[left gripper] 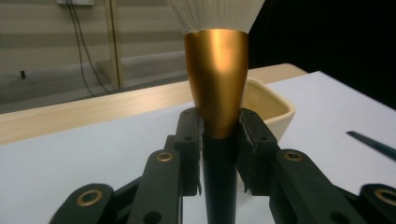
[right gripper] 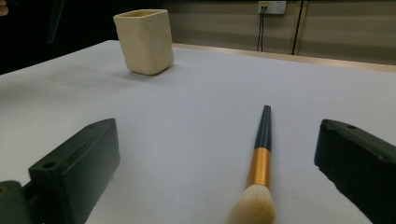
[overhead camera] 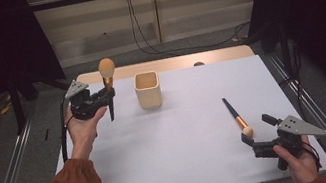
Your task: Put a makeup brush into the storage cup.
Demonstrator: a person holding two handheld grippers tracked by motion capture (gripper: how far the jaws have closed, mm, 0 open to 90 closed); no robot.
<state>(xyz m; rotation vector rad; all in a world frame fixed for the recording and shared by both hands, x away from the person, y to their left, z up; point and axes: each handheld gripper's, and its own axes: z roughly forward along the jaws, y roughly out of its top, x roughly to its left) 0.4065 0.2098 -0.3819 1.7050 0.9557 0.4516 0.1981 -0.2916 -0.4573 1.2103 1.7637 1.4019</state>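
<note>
Gold-ferruled brush (overhead camera: 107, 73) stands upright, bristles up, clamped between the jaws of the left gripper (overhead camera: 108, 94) — held above the white table (overhead camera: 184, 138), just left of the cream cup (overhead camera: 147, 89). Right gripper (overhead camera: 254, 132) rests with jaws wide, apart from brush 2 (overhead camera: 238, 118) — lying flat, its bristle tip between them.

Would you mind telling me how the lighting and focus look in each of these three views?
High view: dim, dark surroundings, the white table sheet evenly lit. Left gripper view: a bright glare streak on the gold ferrule of the black-handled makeup brush, with its pale bristles blurred. Right gripper view: the second gold-banded brush has soft, out-of-focus bristles, and the cream square cup casts a faint shadow.
</note>
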